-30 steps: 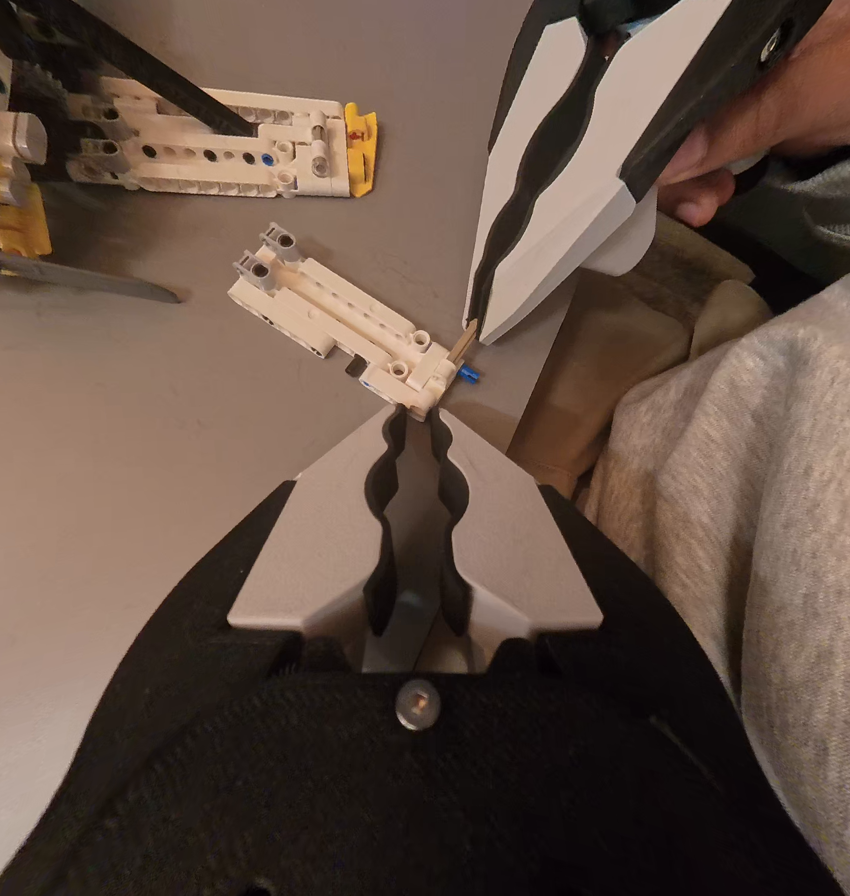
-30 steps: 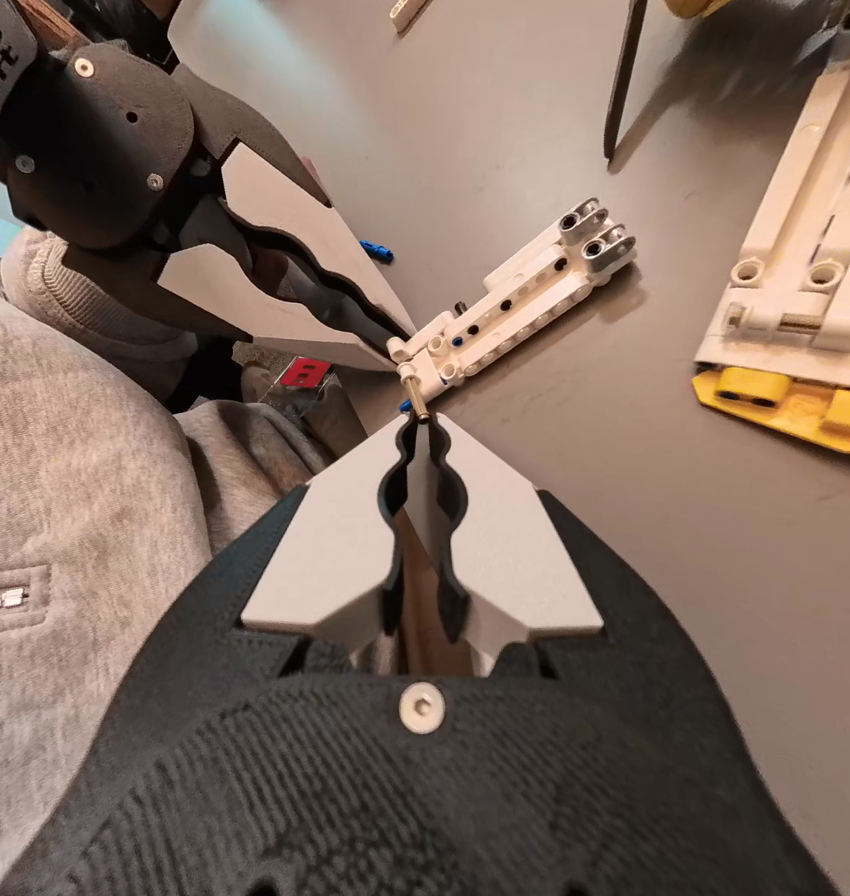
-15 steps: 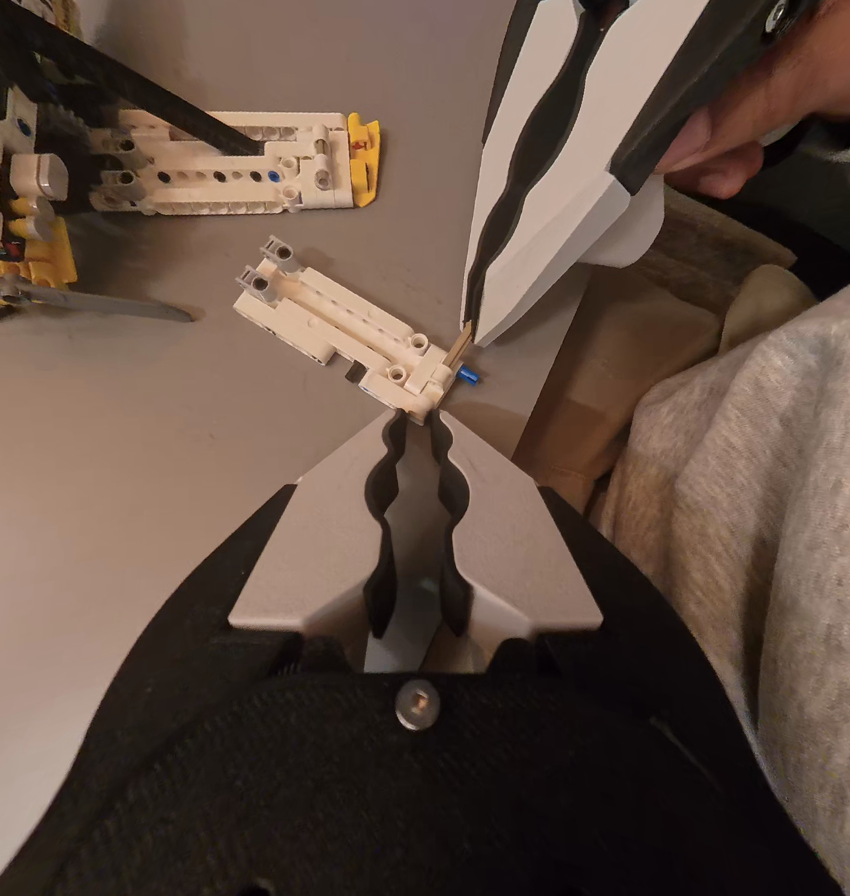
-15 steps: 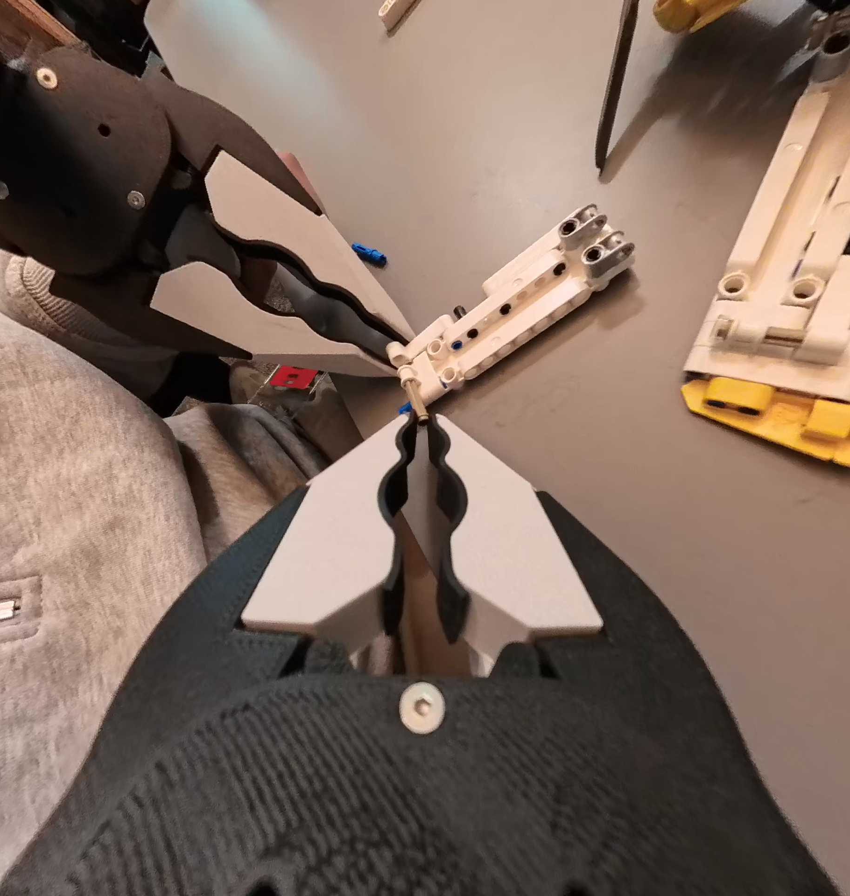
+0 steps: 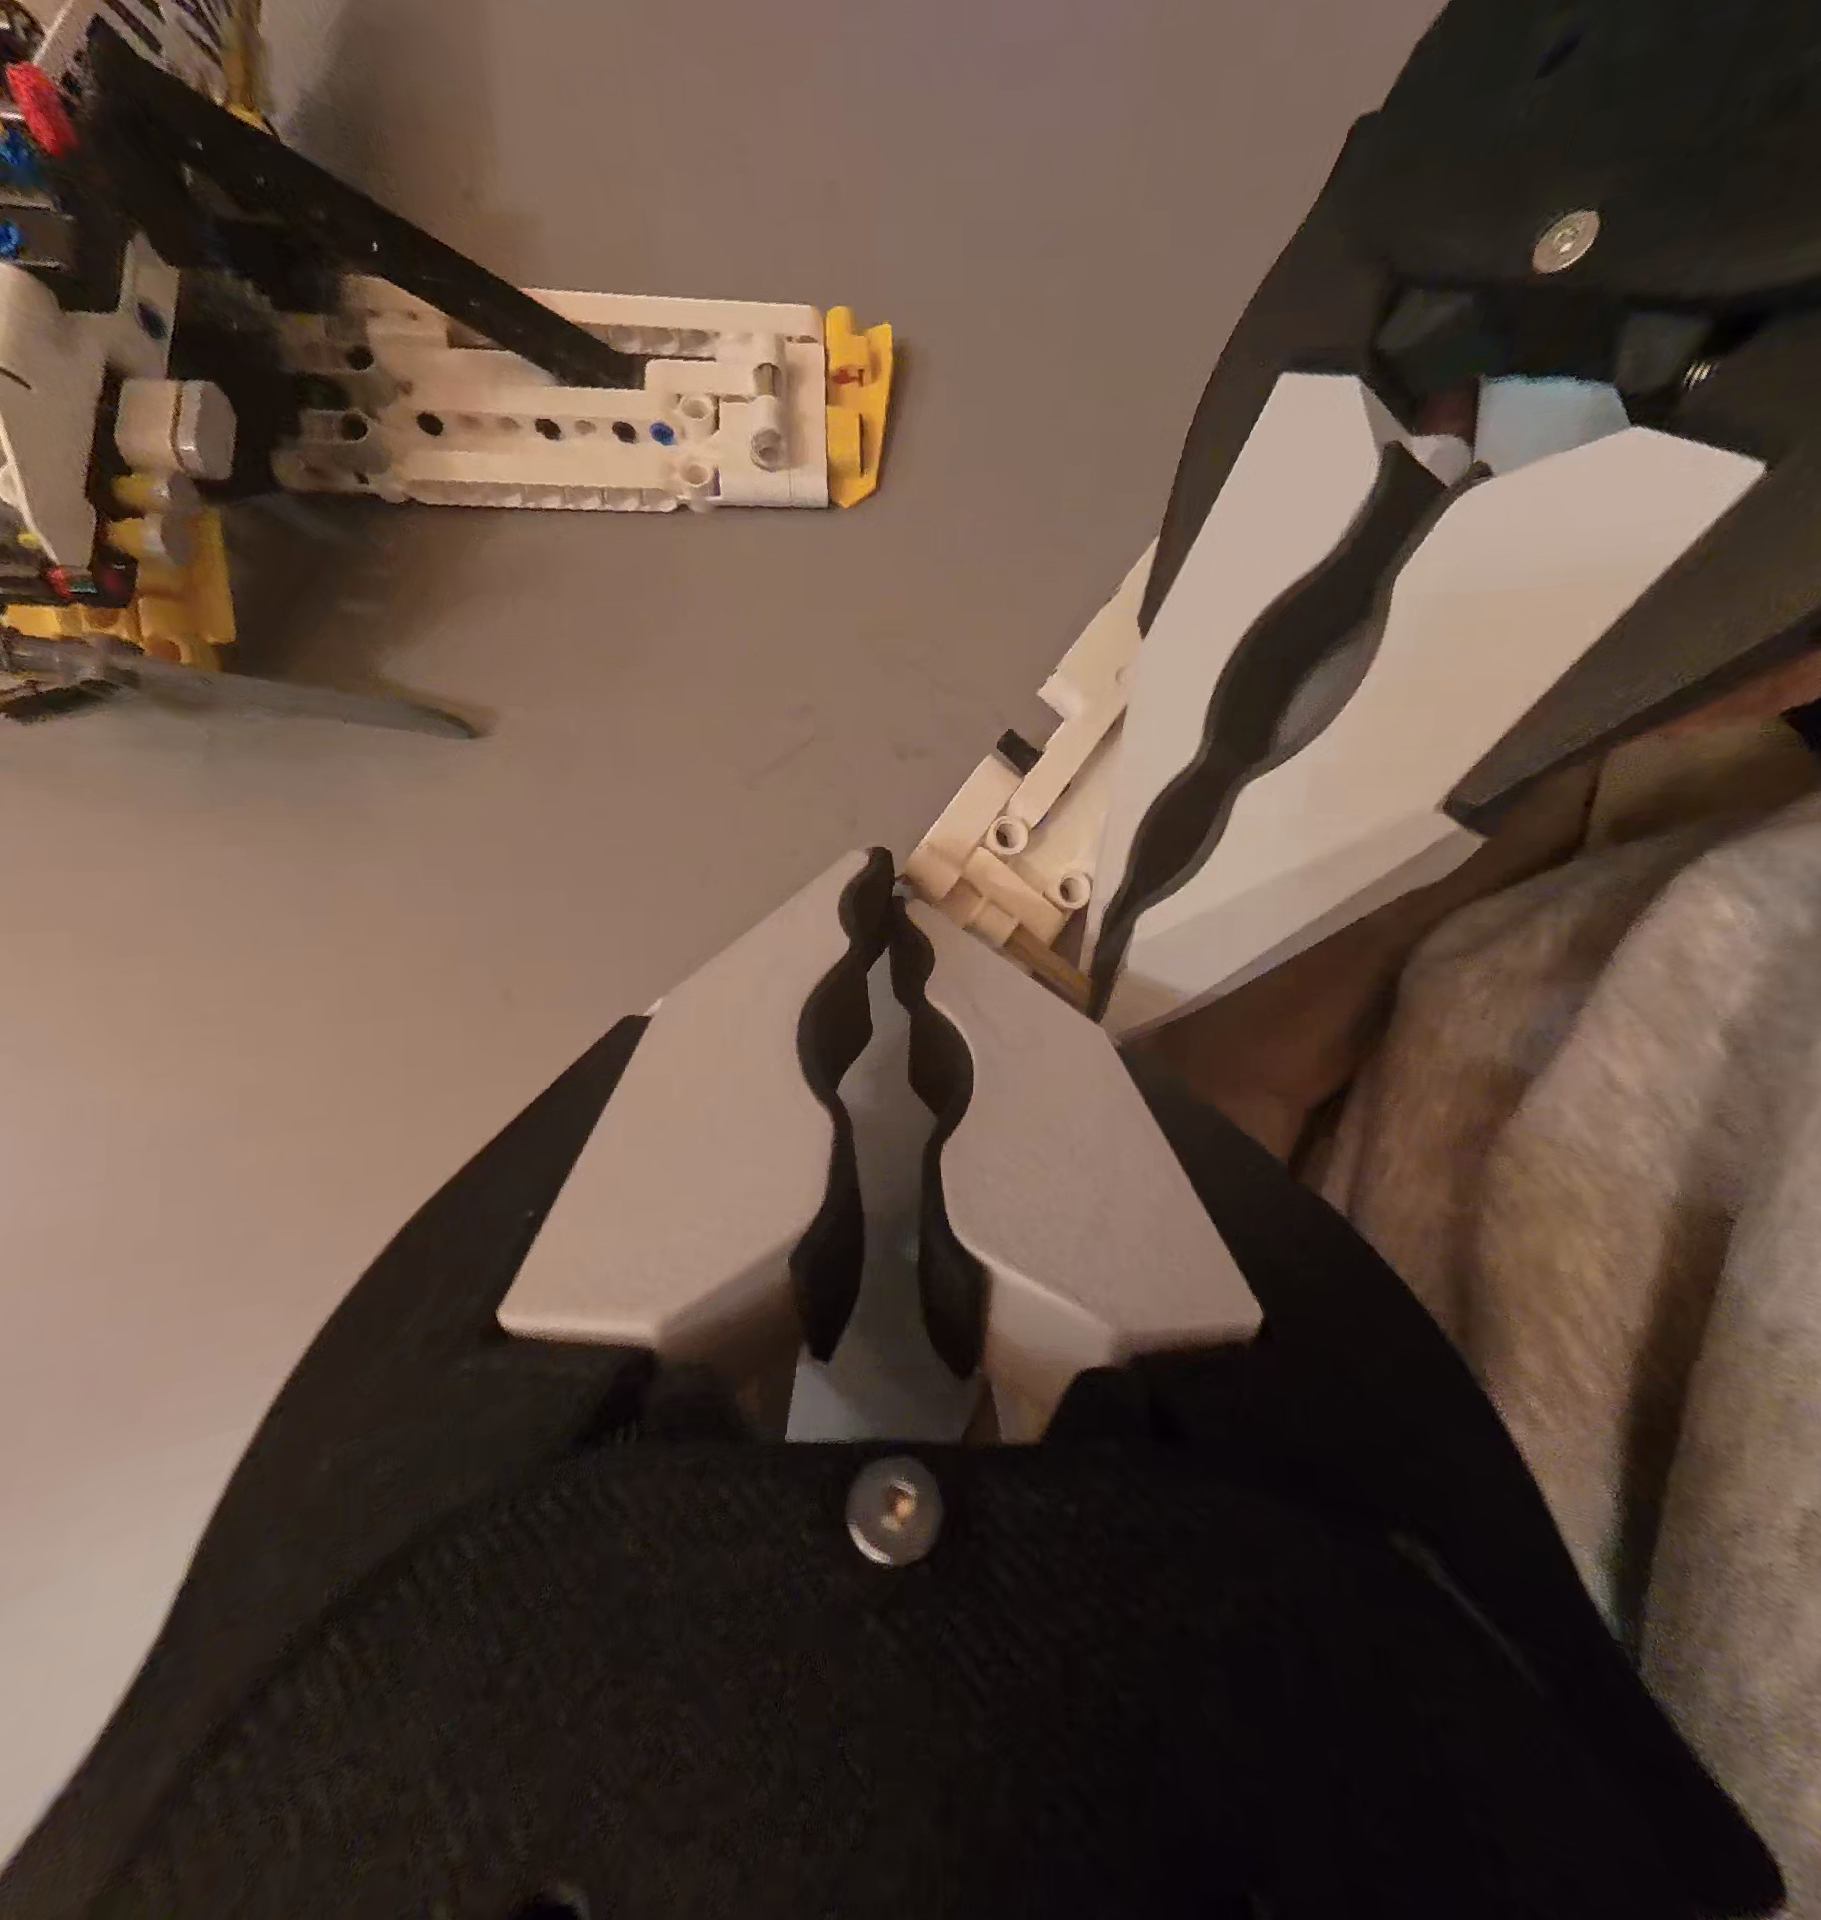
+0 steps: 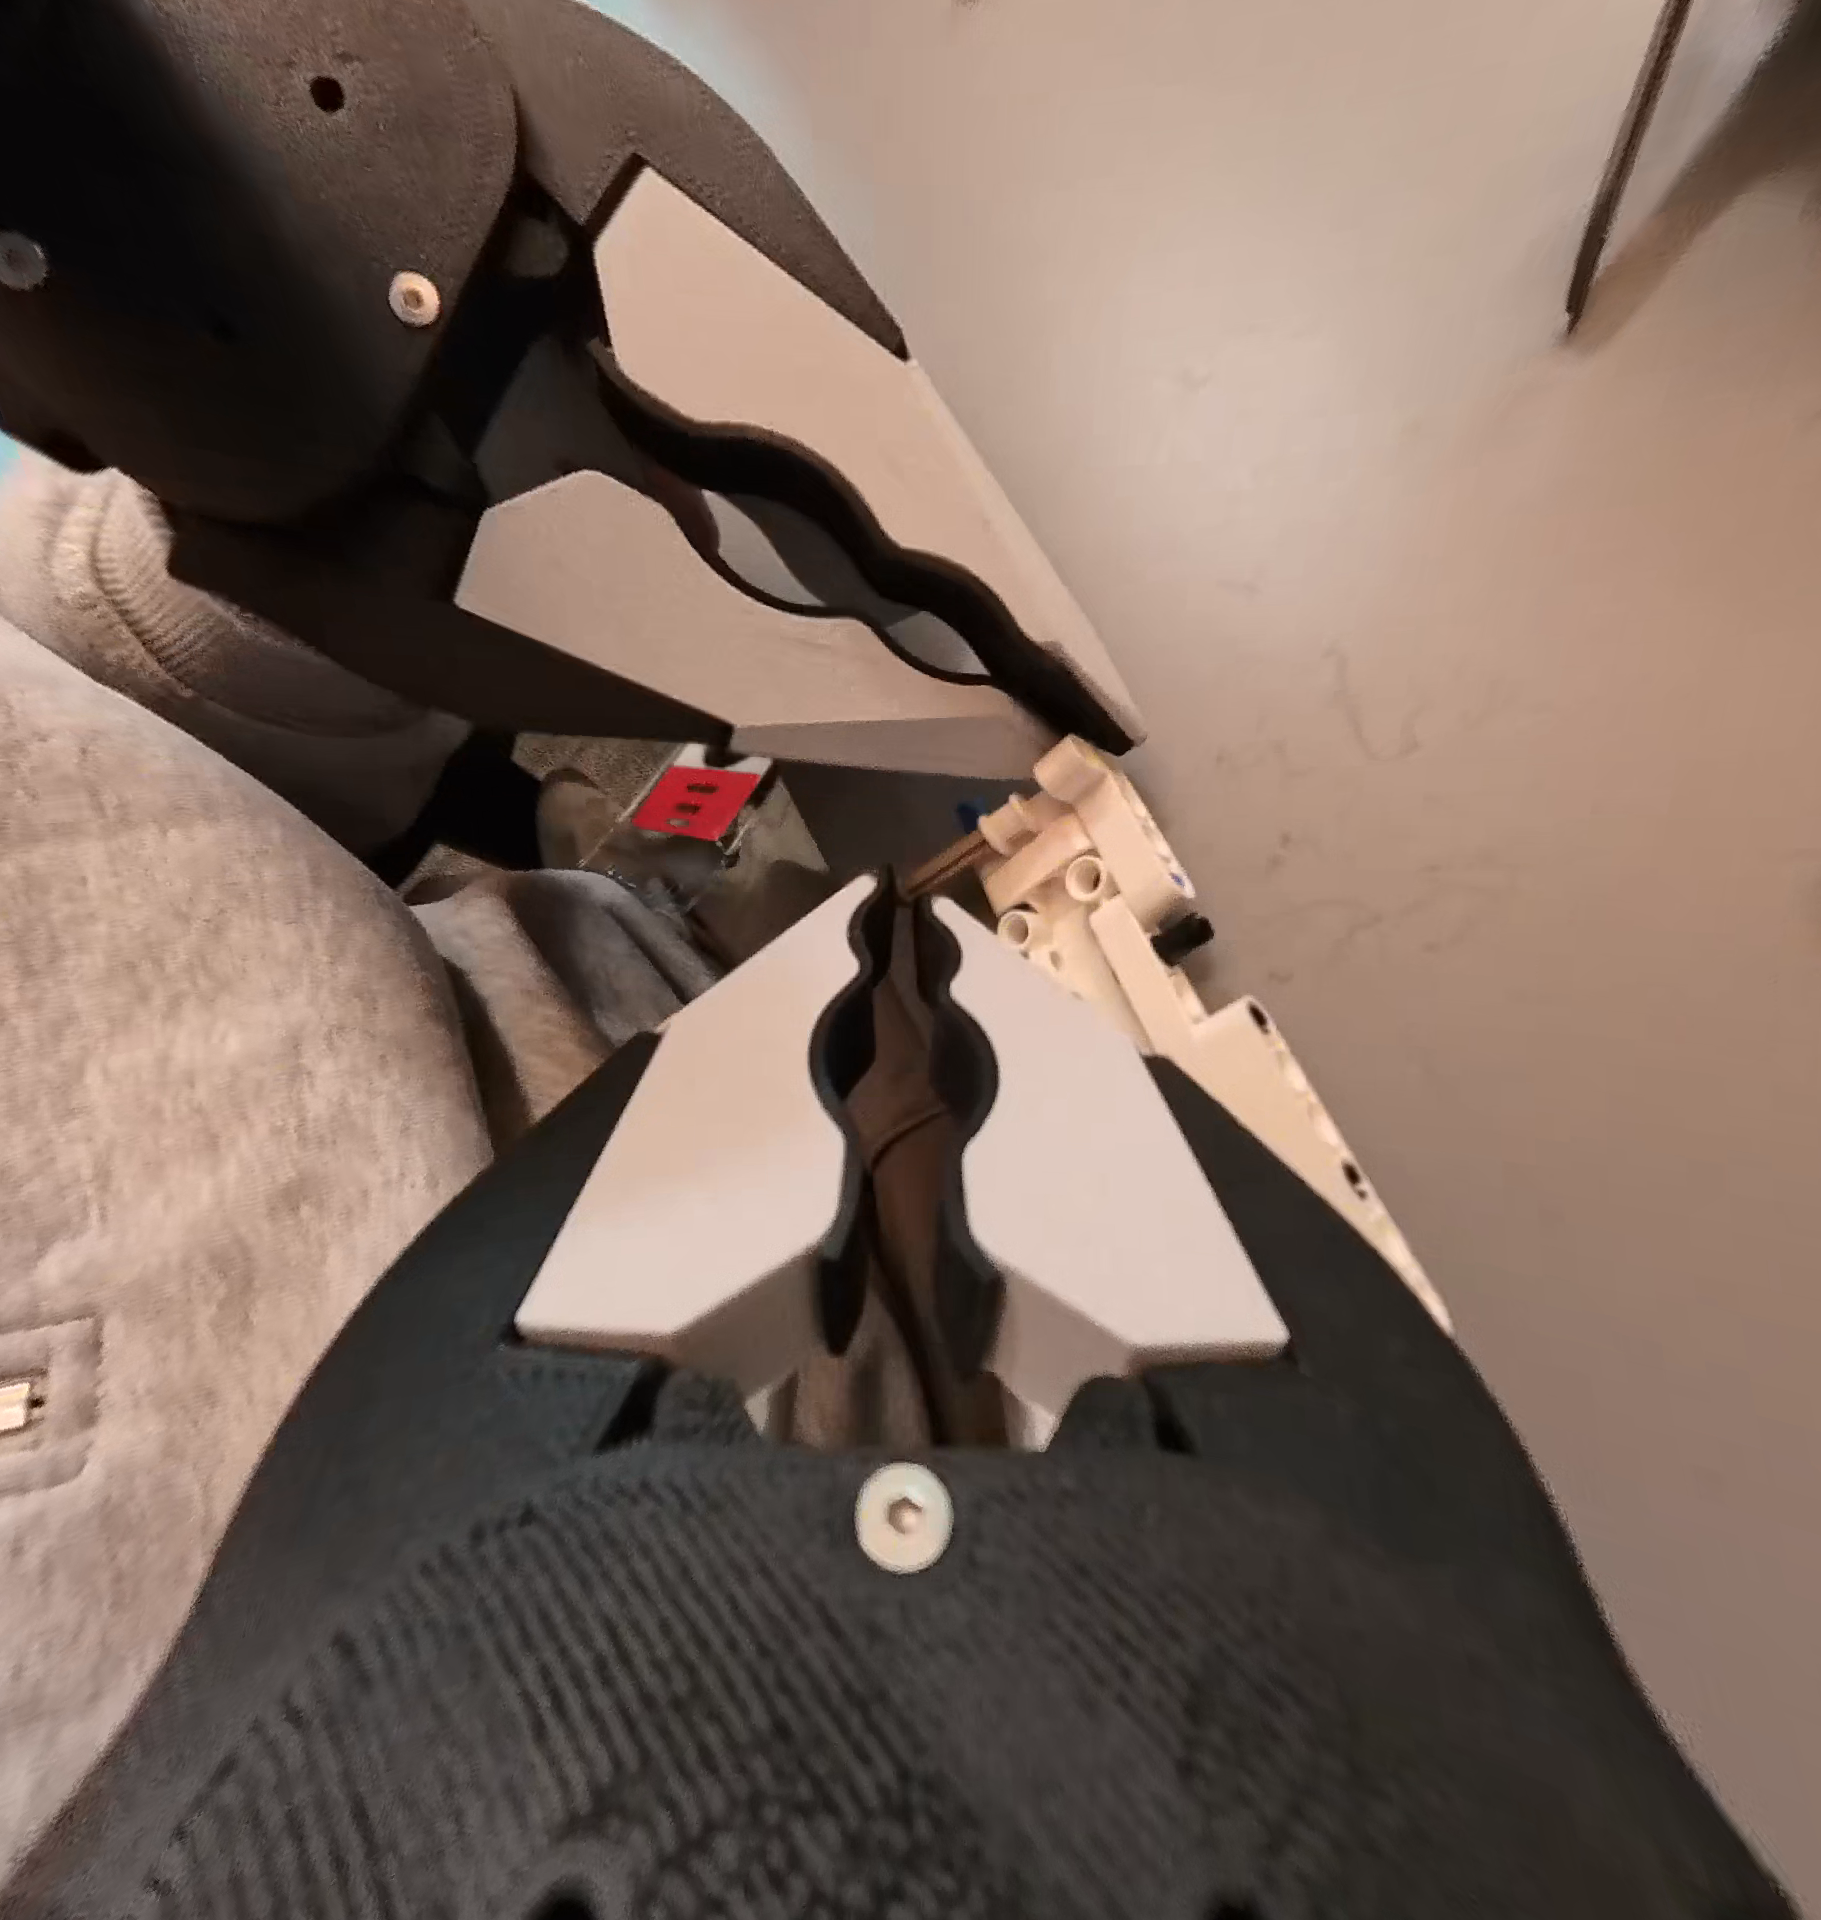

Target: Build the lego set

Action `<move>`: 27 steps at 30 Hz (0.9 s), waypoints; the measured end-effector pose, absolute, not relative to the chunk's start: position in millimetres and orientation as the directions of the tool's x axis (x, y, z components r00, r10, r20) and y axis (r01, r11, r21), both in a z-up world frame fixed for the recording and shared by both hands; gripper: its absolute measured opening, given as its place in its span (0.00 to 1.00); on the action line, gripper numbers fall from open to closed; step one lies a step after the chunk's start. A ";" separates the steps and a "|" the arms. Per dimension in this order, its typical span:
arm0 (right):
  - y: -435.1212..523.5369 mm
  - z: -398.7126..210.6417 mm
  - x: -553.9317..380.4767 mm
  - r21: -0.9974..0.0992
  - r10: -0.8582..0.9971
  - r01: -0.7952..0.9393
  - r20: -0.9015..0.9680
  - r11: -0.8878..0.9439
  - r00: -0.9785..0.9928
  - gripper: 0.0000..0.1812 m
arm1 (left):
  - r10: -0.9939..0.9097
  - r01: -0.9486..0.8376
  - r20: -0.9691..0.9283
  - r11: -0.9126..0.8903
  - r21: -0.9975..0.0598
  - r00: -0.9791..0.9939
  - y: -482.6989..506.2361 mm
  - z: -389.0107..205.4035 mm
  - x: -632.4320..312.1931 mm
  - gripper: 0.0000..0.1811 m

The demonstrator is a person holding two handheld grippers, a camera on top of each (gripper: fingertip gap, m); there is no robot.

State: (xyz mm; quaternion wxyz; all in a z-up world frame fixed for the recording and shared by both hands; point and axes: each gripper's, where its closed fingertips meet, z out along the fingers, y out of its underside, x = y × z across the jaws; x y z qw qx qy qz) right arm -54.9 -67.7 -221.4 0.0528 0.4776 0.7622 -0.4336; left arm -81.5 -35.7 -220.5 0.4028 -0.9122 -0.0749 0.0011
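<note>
A white lego sub-assembly (image 5: 1031,821) lies at the near edge of the grey table (image 5: 470,1039). Its far end is hidden behind my right gripper (image 5: 1098,992). My left gripper (image 5: 882,883) is shut, its tips pinching the near corner of the assembly. In the right wrist view my right gripper (image 6: 901,883) is shut on a thin tan axle (image 6: 947,857) that sticks out of the end of the assembly (image 6: 1082,883). My left gripper (image 6: 1093,727) touches that same end from above.
A larger white model with a yellow end (image 5: 594,436) lies at the back left, with a black beam (image 5: 366,281) across it and a grey blade (image 5: 262,696) in front. A person's grey sweater (image 5: 1612,1247) fills the right. A red tag (image 6: 693,800) sits below the table edge. Both grippers' tips are close together, under 4 cm apart.
The white assembly has swung round, so its long end now points away behind my right gripper. Both grippers have come closer together at its end.
</note>
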 end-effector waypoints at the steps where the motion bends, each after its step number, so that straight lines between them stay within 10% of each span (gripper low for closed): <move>1: -67.5 -221.3 -54.8 -0.607 0.675 0.781 -0.514 0.150 -0.529 0.01 | 0.135 0.137 0.063 -0.663 -0.736 0.989 -36.3 -221.1 -82.0 0.00; 10: -65.4 -204.9 -56.8 -0.716 0.665 0.673 -0.414 0.184 -0.622 0.14 | 0.161 0.203 0.130 -0.623 -0.756 0.978 -45.6 -220.2 -88.5 0.01; 18: -43.1 -181.8 -75.1 -0.860 0.639 0.255 0.102 0.442 -0.762 0.33 | 0.036 0.182 0.198 -0.579 -0.794 0.979 -51.5 -211.0 -69.2 0.15; 27: -47.6 -202.4 -71.5 -0.794 0.502 0.363 -0.085 0.487 -0.861 0.30 | -0.060 0.217 0.294 -0.537 -0.815 0.954 -51.5 -203.3 -49.7 0.16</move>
